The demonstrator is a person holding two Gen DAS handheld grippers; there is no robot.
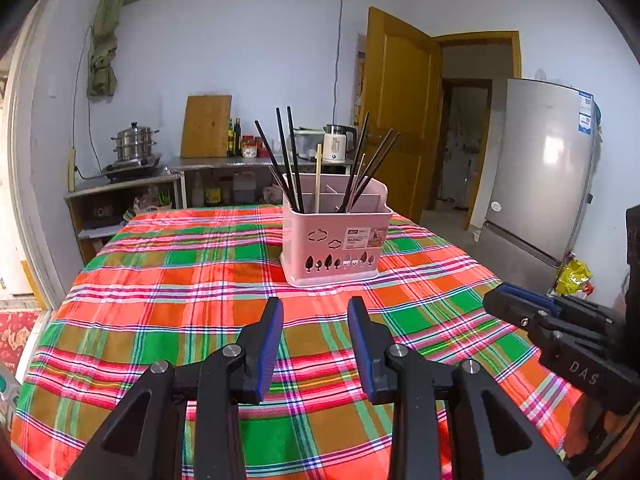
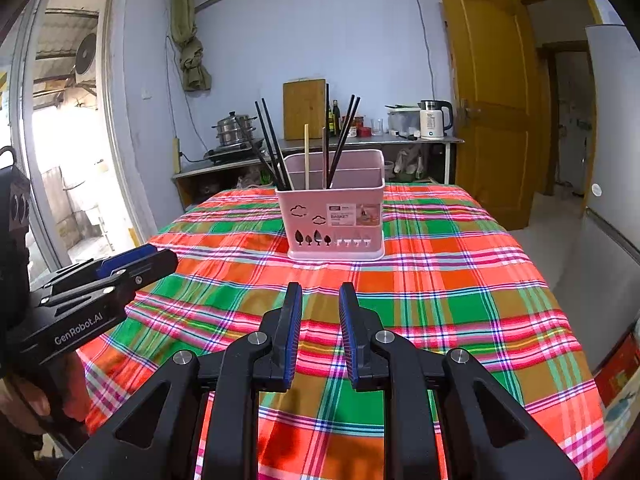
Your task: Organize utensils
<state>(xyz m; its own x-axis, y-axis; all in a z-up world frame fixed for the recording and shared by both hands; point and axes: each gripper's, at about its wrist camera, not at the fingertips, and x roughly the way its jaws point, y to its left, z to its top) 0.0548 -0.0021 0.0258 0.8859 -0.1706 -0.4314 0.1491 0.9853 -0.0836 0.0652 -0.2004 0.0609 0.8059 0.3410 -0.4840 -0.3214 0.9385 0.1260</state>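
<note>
A pink plastic utensil basket stands upright on the plaid tablecloth, also in the right wrist view. Several black chopsticks and a pale wooden one stand in its compartments; they show in the right wrist view too. My left gripper is open and empty, short of the basket, above the cloth. My right gripper is open and empty, also short of the basket. Each gripper shows from the side in the other's view, the right one and the left one.
The table is covered by the red, green and orange plaid cloth. Behind it a counter holds a steamer pot, cutting board, bottles and a kettle. A fridge and a yellow door stand at the right.
</note>
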